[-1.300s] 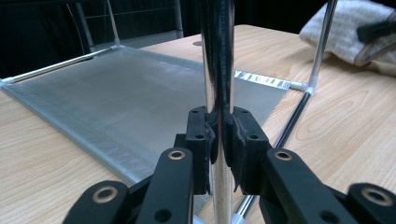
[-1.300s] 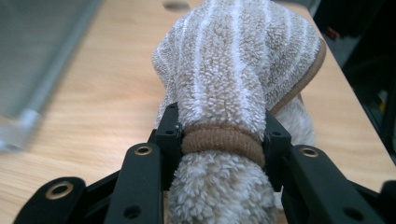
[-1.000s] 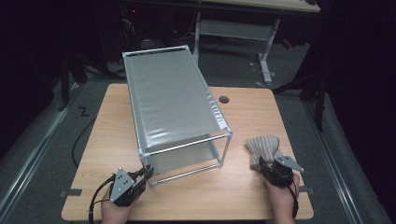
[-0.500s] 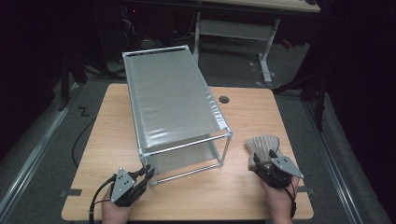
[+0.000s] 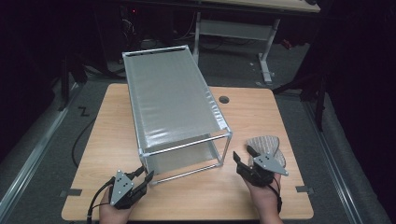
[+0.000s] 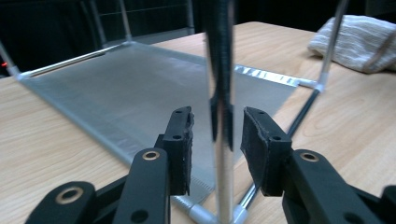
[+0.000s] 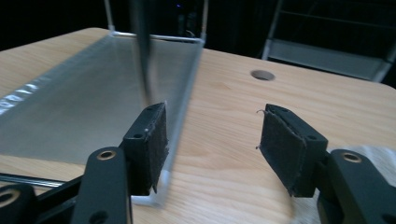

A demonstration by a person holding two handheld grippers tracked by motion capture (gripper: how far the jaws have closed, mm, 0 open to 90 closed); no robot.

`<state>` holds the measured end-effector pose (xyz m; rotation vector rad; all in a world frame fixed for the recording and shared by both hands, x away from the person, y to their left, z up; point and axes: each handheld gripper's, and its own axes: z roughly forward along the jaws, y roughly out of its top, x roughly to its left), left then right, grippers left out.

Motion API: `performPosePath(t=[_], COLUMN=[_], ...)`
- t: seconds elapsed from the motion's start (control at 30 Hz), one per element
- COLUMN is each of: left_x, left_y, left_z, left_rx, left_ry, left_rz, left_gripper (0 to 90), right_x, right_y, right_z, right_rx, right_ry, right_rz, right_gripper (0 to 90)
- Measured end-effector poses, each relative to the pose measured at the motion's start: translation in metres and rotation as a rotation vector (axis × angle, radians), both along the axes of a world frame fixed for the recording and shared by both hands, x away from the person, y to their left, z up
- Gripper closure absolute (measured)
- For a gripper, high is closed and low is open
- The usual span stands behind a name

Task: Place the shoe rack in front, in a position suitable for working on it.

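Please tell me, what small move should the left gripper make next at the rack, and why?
Probably draw the left gripper straight back toward the person. Its jaws have just been opening and now stand apart on either side of the rack's corner post without pressing it, so the post looks released. The right gripper is open beside the rack, holding nothing.

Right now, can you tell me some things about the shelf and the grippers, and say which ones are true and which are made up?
1. The metal shelf rack stands on the wooden table. True.
2. The left gripper squeezes the rack's corner post. False: the post stands between open jaws, which have just been opening.
3. A grey cloth lies beside the right gripper. True.
4. The right gripper holds the cloth. False: its jaws are open and empty.
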<state>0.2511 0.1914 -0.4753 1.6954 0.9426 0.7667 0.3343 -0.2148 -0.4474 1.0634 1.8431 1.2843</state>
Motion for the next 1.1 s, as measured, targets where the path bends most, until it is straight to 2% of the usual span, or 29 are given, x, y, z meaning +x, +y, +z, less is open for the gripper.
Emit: performPosePath(t=[0.13, 0.3, 0.47, 0.53, 0.77, 0.97, 1.1], left_x=[-0.004, -0.007, -0.011, -0.012, -0.013, -0.014, -0.014], left_y=[0.003, 0.003, 0.002, 0.002, 0.001, 0.001, 0.001], left_z=[0.001, -0.001, -0.002, -0.002, -0.002, -0.003, -0.003], left_rx=[0.001, 0.019, 0.044, 0.043, 0.047, 0.053, 0.054], left_ry=[-0.009, 0.008, 0.011, 0.013, 0.01, 0.009, 0.008], left_rz=[0.005, -0.003, -0.011, -0.01, 0.001, 0.001, 0.0], left_gripper=[65.2, 71.3, 77.6, 77.9, 78.5, 78.4, 78.5], right_x=[0.0, 0.002, 0.007, 0.009, 0.013, 0.013, 0.014], right_y=[0.013, 0.023, 0.024, 0.025, 0.034, 0.038, 0.037], right_z=[0.003, 0.001, 0.0, 0.0, -0.003, -0.002, -0.001], right_rx=[-0.008, -0.019, 0.013, 0.028, 0.006, -0.009, -0.011], right_ry=[-0.013, -0.011, 0.007, 0.012, 0.011, 0.007, 0.013], right_rz=[0.04, 0.043, 0.059, 0.066, 0.08, 0.067, 0.067], right_gripper=[43.4, 49.1, 56.2, 58.0, 64.6, 78.7, 79.8])
